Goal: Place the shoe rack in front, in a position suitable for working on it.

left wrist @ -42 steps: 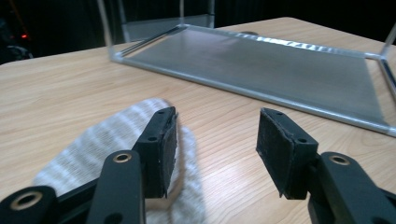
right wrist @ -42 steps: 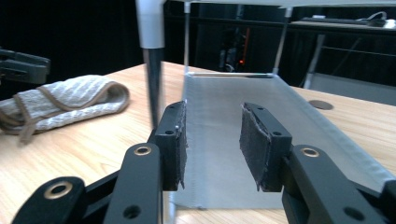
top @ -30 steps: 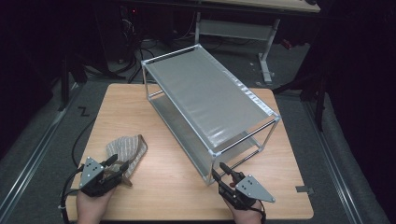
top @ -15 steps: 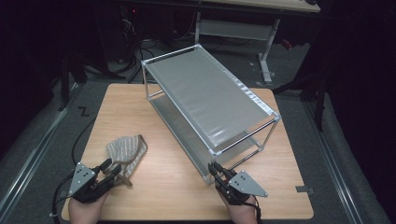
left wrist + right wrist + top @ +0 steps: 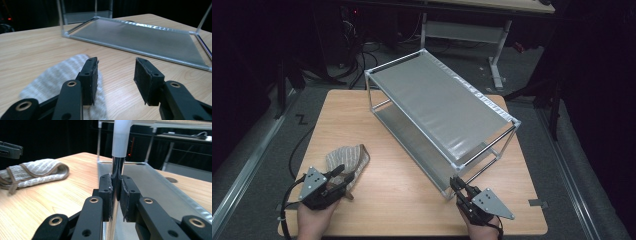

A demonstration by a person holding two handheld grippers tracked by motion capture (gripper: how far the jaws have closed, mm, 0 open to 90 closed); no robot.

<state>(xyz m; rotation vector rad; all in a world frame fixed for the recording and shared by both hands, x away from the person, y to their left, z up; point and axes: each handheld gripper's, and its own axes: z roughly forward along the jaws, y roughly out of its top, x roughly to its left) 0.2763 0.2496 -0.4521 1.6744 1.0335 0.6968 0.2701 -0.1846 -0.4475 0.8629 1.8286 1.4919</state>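
Cloth [image 5: 347, 161] of a striped, folded kind lies near the front left corner of the wooden table [image 5: 397, 190], soft and light, likely to sag and unfold when lifted, so a pinch across the thick folded edge would probably hold best. The left gripper [image 5: 341, 176] rests just at its near edge; in the left gripper view its jaws stand apart with nothing pressed between the pads, one pad [image 5: 91, 75] over the fabric, and they have just been moving, first closing and then opening a little.

Beyond it, a two-tier metal rack [image 5: 442, 120] sits diagonally across the middle of the table. It looks stiff and fairly light, with smooth, slippery tube legs, and a firm squeeze on a post seems the natural hold. The right gripper [image 5: 458, 186] is clamped on the rack's nearest corner post [image 5: 117, 170], low down by the table, its jaws having just closed around the shiny tube below a white plastic joint [image 5: 121, 140].
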